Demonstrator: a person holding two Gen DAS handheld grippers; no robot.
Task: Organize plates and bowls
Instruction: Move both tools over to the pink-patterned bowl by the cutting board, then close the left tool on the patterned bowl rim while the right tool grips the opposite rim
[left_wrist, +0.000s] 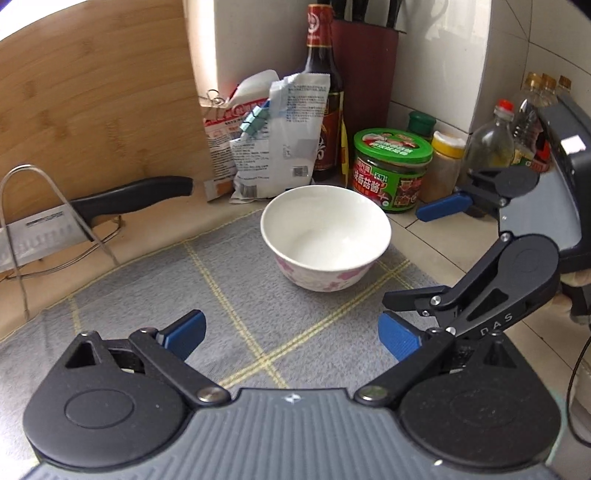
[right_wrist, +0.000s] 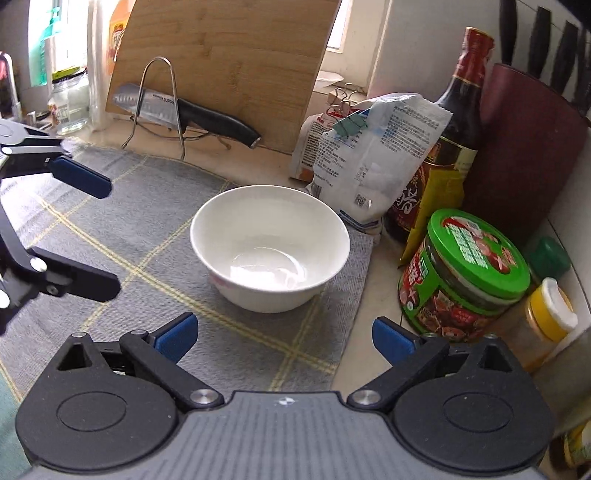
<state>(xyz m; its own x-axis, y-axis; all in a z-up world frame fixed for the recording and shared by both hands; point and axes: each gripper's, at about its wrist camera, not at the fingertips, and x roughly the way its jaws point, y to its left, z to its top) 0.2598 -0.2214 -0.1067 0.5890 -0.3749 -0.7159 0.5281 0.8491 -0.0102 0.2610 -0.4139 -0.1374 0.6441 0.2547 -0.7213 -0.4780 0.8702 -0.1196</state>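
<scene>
A white bowl with pink flowers on its outside stands upright and empty on a grey mat with yellow lines. My left gripper is open just short of the bowl, nothing between its blue pads. My right gripper comes in from the right, also open, with the bowl to its left. In the right wrist view the bowl sits near the mat's right edge, ahead of my open right gripper. My left gripper shows at the left, apart from the bowl.
Behind the bowl stand clipped bags, a dark sauce bottle, a green-lidded jar, a yellow-capped jar and a knife block. A knife rests in a wire rack against a wooden board.
</scene>
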